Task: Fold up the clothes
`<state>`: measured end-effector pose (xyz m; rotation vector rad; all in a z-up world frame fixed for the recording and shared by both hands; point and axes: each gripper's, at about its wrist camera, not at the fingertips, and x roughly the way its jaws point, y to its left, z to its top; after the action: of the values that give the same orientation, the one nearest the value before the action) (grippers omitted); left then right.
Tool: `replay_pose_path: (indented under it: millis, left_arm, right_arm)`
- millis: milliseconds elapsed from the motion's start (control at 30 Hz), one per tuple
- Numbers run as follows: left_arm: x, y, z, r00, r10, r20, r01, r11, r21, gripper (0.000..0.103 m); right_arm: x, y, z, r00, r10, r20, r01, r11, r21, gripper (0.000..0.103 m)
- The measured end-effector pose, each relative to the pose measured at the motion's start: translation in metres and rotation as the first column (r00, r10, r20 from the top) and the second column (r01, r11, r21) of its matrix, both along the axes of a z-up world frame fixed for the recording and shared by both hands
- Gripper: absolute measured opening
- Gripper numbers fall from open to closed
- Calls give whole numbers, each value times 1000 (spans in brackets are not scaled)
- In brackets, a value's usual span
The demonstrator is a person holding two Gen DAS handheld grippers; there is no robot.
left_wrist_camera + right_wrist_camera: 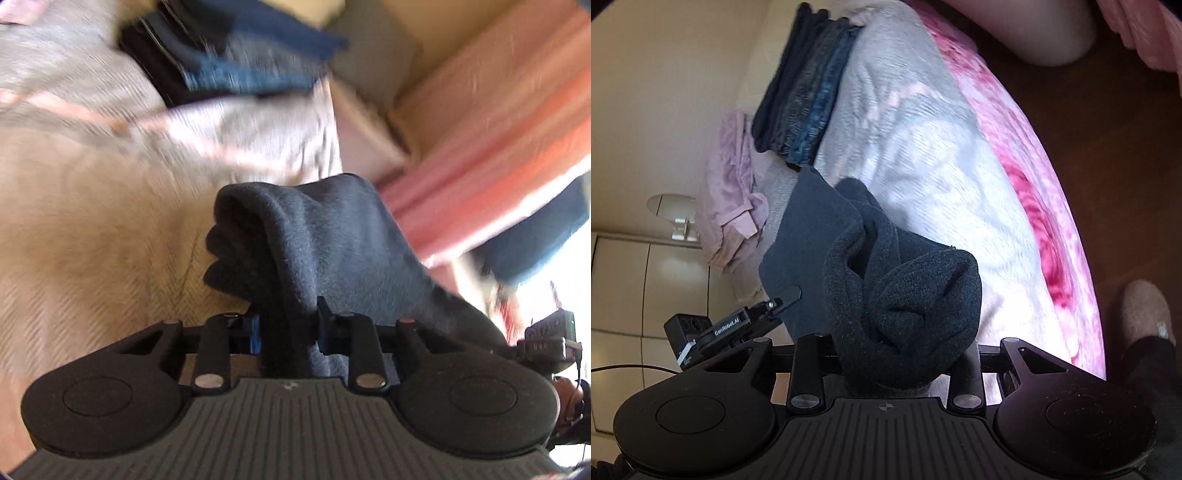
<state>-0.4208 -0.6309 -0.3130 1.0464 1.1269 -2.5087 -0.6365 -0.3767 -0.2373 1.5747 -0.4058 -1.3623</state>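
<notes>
Both tongs are clenched on one dark grey garment point(332, 243): the left tongs point(288, 325) pinch a thick fold of it between their fingers, and the right tongs point(901, 354) grip a bunched, rolled end that hides their fingertips, so the cloth hangs in the air between the two, above the bed point(923, 155). In the right wrist view the left tongs point(786, 295) also show at the left, with the garment draped just beside them. The bed carries a pale grey woven cover point(92, 229) with a pink floral blanket point(1041, 206) along one edge. Toward the far corner of the bed lies a stack of folded clothes point(805, 92) — black and dark pieces and a blue denim one, stacked one against another; the left wrist view shows the same stack point(221, 55), blurred. Just beside that stack, at the bed's edge, sits a crumpled pale pink garment point(731, 184). No box or basket holds any of the clothes; they rest directly on the bed cover. Around the bed are cream walls point(665, 74), pale cupboard doors point(646, 288) and a dark brown floor point(1108, 129), on which a foot in a beige slipper point(1145, 314) stands near the bed's edge. The left wrist view is smeared, showing an orange-pink curtain point(498, 129) — and bright light at its right edge.
</notes>
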Motion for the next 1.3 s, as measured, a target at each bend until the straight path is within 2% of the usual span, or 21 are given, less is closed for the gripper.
replay_pose_path:
  millis: [67,133,200,267,367,433,500,600,700,833,900,967,1100,1133,1167,1200,1233,1267,1300]
  left_arm:
    - [20,3,16,992,109,-58,-109,994,3,23]
    - [40,7,31,970,217,-113,-217,976,15,23]
    - [54,9,25,934,339,-114,-333,941,65,23]
    - [67,11,18,884,454,-108,-443,889,114,24]
    - [60,7,-17,832,555,-15,-546,823,160,25]
    - [47,3,-41,826,560,64,-562,810,164,25]
    - [36,-1,-57,838,535,108,-546,826,140,29]
    - [35,-7,-61,854,507,112,-519,841,153,32]
    - [39,-11,-58,871,478,113,-491,855,168,33]
    - [43,-13,-65,881,459,114,-472,862,186,35]
    - [39,-16,-71,884,454,111,-467,863,191,38]
    - [35,-15,-76,886,450,108,-463,865,194,40]
    - [34,-12,-74,899,425,105,-437,883,173,40]
    - [33,-10,-69,911,398,110,-411,901,143,40]
    - [32,-6,-60,929,352,117,-363,927,92,40]
    - [29,-1,-51,947,295,127,-301,953,30,40]
    - [27,4,-41,961,238,139,-235,971,-36,40]
    - [25,14,-30,972,176,157,-154,978,-144,40]
    - [23,28,-21,978,110,175,-61,962,-267,40]
  right_arm:
    - [-15,-20,31,995,68,-78,-72,996,-49,33]
    - [-28,-48,59,976,147,-158,-164,982,-96,33]
    - [-33,-79,75,947,224,-231,-257,959,-123,33]
    - [-34,-110,84,907,293,-303,-344,929,-133,33]
    - [-34,-154,65,857,368,-360,-425,901,-91,34]
    - [-37,-178,35,848,388,-361,-427,904,-30,36]
    - [-41,-193,3,859,386,-338,-392,919,53,38]
    - [-47,-190,-19,891,331,-312,-321,943,82,52]
    - [-47,-163,-14,919,252,-304,-257,966,25,62]
    - [-41,-113,-13,966,96,-242,-101,995,-7,75]
    - [-31,-91,-24,985,44,-169,-47,999,-15,78]
    - [-16,-79,-40,994,38,-104,-39,999,-11,79]
    - [10,-85,-68,999,53,-7,-53,997,-51,78]
    - [12,-87,-70,999,43,12,-43,998,-49,68]
    - [10,-90,-70,999,31,24,-30,999,-28,48]
    - [6,-95,-69,999,27,27,-27,1000,4,44]
    - [1,-98,-65,999,36,28,-36,999,17,35]
    - [-5,-101,-59,999,49,23,-49,999,24,30]
    - [-10,-103,-52,998,60,18,-60,998,28,29]
